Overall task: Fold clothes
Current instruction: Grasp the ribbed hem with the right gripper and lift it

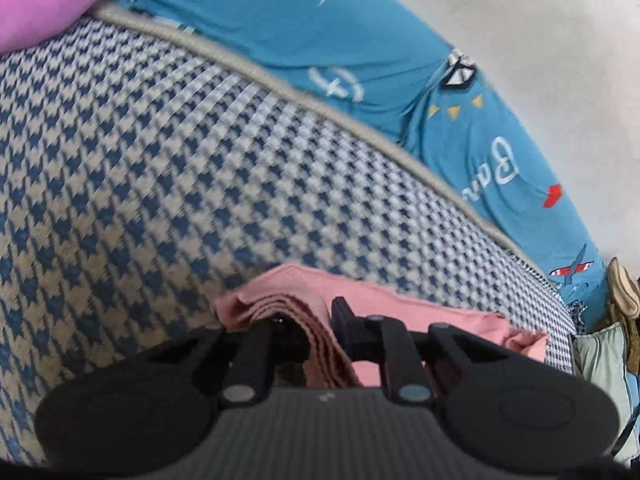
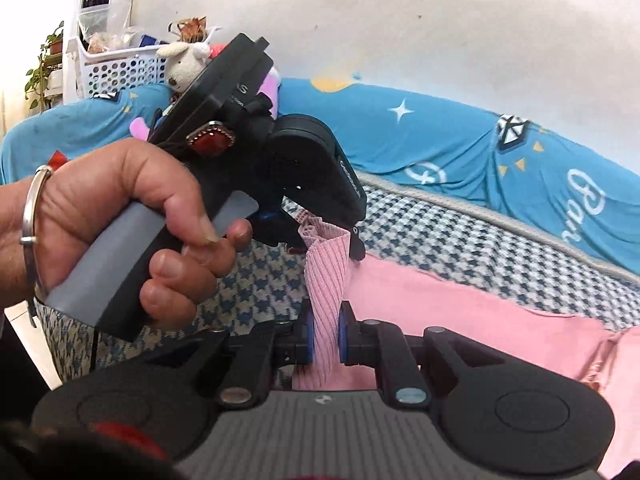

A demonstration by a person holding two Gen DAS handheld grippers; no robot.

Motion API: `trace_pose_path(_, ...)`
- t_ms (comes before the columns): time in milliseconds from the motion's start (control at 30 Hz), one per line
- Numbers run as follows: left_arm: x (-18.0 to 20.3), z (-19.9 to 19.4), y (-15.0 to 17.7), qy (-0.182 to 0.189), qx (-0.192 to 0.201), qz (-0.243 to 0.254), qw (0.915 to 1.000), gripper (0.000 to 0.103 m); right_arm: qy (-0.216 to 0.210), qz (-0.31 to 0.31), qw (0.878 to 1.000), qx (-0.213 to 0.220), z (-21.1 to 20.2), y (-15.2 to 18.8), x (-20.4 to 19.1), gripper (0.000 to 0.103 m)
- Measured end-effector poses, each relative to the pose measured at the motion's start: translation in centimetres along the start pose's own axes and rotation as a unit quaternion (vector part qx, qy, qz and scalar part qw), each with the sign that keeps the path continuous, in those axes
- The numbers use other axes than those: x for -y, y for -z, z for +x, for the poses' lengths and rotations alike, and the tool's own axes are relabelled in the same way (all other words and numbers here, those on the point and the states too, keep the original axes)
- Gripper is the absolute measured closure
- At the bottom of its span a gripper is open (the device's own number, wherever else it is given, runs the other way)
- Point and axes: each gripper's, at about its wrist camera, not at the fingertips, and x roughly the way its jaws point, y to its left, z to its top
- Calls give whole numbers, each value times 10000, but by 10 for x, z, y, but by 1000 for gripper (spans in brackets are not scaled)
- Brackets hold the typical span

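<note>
Houndstooth sofa seat [image 1: 160,160] is carrying the pink garment [image 2: 460,304], whose ribbed hem both the left gripper [image 1: 304,332] and right gripper [image 2: 326,340] are pinching shut; light, limp cloth probably handling best by this edge.

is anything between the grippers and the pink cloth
Nothing visible. The left gripper and right gripper are both shut directly on the ribbed hem of the pink cloth garment, which lies on the blue houndstooth cushion.
</note>
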Motion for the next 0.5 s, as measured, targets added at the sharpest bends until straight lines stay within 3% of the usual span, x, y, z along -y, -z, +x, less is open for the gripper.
trace_pose_path(167,31,-6,2,226,349,266,9988,90,193,4,9997,147,-16,-1,11,90)
trace_pose_path(500,112,7,7,972,651,611,9913,90,837,175,9953,461,-61,9,53,90)
